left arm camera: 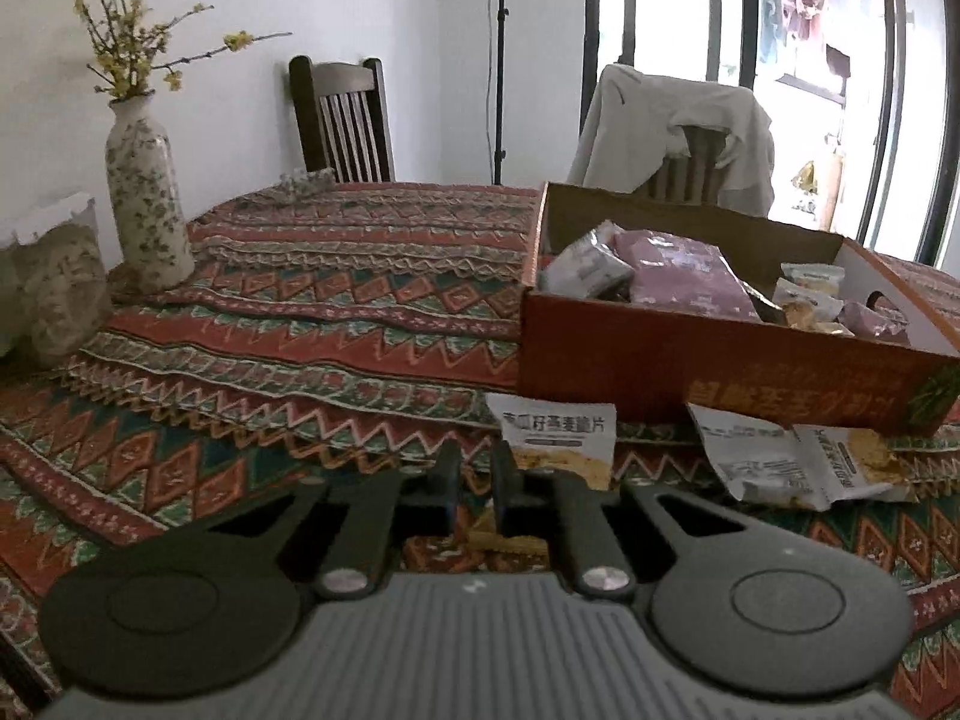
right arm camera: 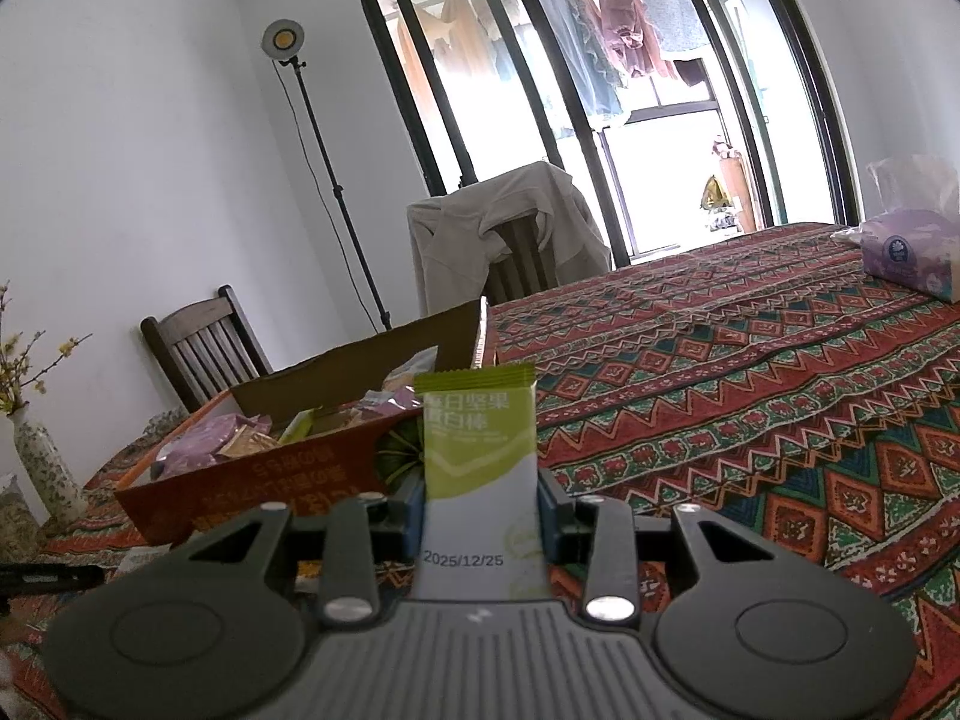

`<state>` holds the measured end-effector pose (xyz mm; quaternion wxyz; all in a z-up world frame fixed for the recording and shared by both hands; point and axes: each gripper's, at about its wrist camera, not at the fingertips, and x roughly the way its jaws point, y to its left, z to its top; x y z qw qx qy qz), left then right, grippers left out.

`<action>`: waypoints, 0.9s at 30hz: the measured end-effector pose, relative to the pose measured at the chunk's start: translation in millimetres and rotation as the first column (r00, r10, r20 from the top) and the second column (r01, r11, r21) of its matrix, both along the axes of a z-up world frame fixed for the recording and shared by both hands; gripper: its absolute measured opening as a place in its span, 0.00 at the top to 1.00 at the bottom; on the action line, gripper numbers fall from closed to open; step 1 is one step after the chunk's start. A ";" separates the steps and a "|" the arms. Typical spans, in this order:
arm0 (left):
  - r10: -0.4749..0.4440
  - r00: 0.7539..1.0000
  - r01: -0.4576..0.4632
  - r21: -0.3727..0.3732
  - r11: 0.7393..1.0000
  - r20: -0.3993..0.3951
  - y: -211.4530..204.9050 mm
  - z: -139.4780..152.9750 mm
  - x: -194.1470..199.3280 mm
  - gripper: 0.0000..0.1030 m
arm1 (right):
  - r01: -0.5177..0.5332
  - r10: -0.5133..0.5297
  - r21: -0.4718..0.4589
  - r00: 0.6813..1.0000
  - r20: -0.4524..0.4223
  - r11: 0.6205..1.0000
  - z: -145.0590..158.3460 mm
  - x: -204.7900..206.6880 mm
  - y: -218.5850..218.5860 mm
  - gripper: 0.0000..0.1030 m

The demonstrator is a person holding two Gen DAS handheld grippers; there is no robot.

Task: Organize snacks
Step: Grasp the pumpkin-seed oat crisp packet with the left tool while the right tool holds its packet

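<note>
Left hand-held gripper (left arm camera: 477, 483) low over the bench (left arm camera: 300, 312), fingers drawn together with only a narrow slot between them and nothing caught there; patterned cloth showing through the slot. Just beyond its tips, a white snack packet (left arm camera: 558, 435) lying on the cloth, touching the near wall of the cardboard box (left arm camera: 690, 360). To the right of that, two more white packets (left arm camera: 798, 462) partly tucked under the box's front edge. Inside the box, a heap of pouches, a large purple one (left arm camera: 684, 276) on top, a grey one to its left, pale yellow ones toward the right end.

Right hand-held gripper (right arm camera: 480, 504) partly closed on a green-and-white snack bar (right arm camera: 477, 462), pads pressing its two long edges, the bar standing upright with its crimped green end uppermost and a printed date near the bottom. Bar held near the right-hand corner of the same box (right arm camera: 288, 480), apparently in front of it rather than over it, though hard to judge from this angle.

Further off: flowered vase (left arm camera: 144, 204) with yellow blossom twigs at the left end of the bench, purple tissue pack (right arm camera: 912, 252) well apart at the far right, a dark wooden chair (left arm camera: 342, 120), a second chair draped with a pale jacket (right arm camera: 504, 240), a lamp on a stand (right arm camera: 282, 39).
</note>
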<state>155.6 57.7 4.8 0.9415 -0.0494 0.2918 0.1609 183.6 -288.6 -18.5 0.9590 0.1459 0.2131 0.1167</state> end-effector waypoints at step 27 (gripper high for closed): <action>0.015 0.993 -0.011 0.037 0.999 -0.118 -17.4 -16.6 47.2 0.25 | -0.002 0.002 0.001 1.000 -0.007 1.000 -0.9 1.1 1.1 0.65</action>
